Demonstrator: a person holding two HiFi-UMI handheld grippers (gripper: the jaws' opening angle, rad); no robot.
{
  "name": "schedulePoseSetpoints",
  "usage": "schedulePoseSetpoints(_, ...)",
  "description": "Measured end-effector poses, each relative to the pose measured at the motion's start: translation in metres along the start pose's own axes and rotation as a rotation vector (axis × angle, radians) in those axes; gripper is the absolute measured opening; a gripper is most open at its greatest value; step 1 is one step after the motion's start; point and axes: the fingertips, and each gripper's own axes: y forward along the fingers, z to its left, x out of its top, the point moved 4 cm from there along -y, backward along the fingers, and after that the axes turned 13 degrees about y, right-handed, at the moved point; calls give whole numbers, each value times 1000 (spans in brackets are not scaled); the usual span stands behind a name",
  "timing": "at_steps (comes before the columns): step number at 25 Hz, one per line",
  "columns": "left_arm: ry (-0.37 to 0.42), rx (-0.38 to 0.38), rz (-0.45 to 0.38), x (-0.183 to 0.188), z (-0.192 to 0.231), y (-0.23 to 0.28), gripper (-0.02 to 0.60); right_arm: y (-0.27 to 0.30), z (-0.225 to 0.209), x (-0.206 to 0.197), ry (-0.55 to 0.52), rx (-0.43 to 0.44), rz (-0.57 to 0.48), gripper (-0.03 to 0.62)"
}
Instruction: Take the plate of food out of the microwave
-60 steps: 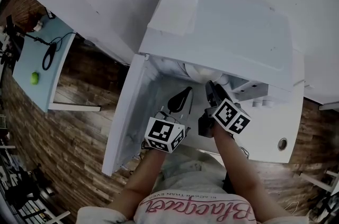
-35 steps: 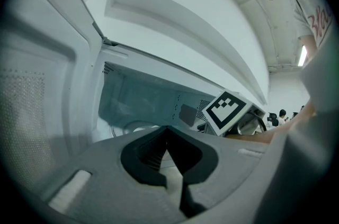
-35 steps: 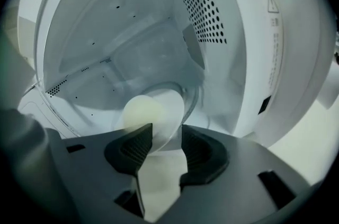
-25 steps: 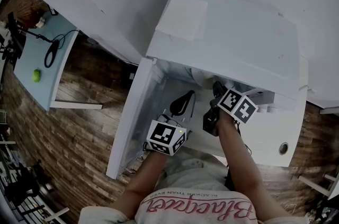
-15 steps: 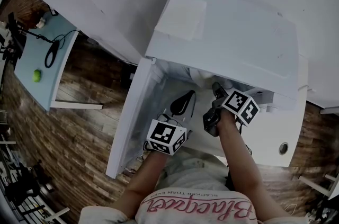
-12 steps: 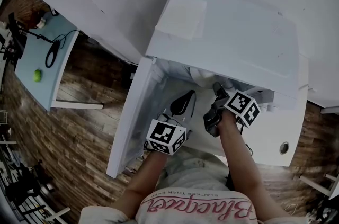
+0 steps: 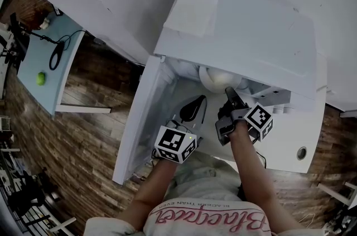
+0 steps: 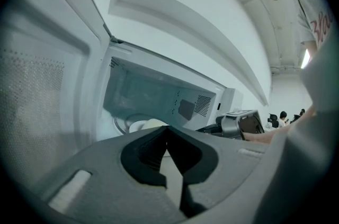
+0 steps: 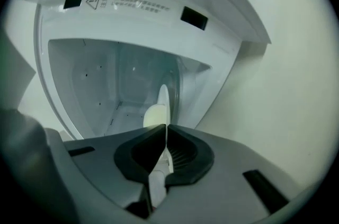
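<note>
A plate of food (image 7: 218, 78) sits inside the open white microwave (image 7: 240, 34), its near rim pinched in the right gripper (image 7: 229, 94). That gripper's jaws have just been closing, and the rim lies between them. In the right gripper view the plate (image 9: 164, 97) shows edge-on as a thin upright line running into the right gripper (image 9: 165, 127), with a pale lump of food (image 9: 153, 115) beside it. What the food is cannot be made out.

From the head view most of the plate is hidden under the oven's top, and only a pale arc shows at the mouth of the cavity. The door (image 7: 139, 123) hangs open at the left. The left gripper (image 7: 191, 108) is held near level just outside the opening, well apart from the plate. In its own view the left gripper (image 8: 167, 128) has its jaw tips together with nothing between them, and the plate (image 8: 139, 124) lies beyond on the cavity floor. Both forearms reach in from the bottom edge. The print on the warning label (image 9: 127, 4) is too small to read.
</note>
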Motion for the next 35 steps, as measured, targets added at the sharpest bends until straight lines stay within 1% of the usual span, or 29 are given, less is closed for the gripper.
schedulePoseSetpoints(3, -3, -2, 7, -3, -2, -2, 2, -2, -6, -2, 71, 50, -11, 18)
schedulePoseSetpoints(7, -2, -8, 13, -7, -4, -2, 2, -6, -12, -4, 106, 112, -17, 15)
schedulePoseSetpoints(15, -5, -7, 11, -12, -5, -1, 2, -13, -15, -7, 74, 193, 8, 17)
schedulePoseSetpoints(25, -6, 6, 2, -14, -11, -9, 2, -21, -10, -11, 67, 271, 33, 17)
schedulePoseSetpoints(29, -8, 13, -5, -13, -16, -13, 2, -27, -7, -14, 67, 288, 42, 17)
schedulePoseSetpoints(35, 0, 26, -12, -11, -23, -17, 2, -33, -8, -14, 57, 283, 52, 17)
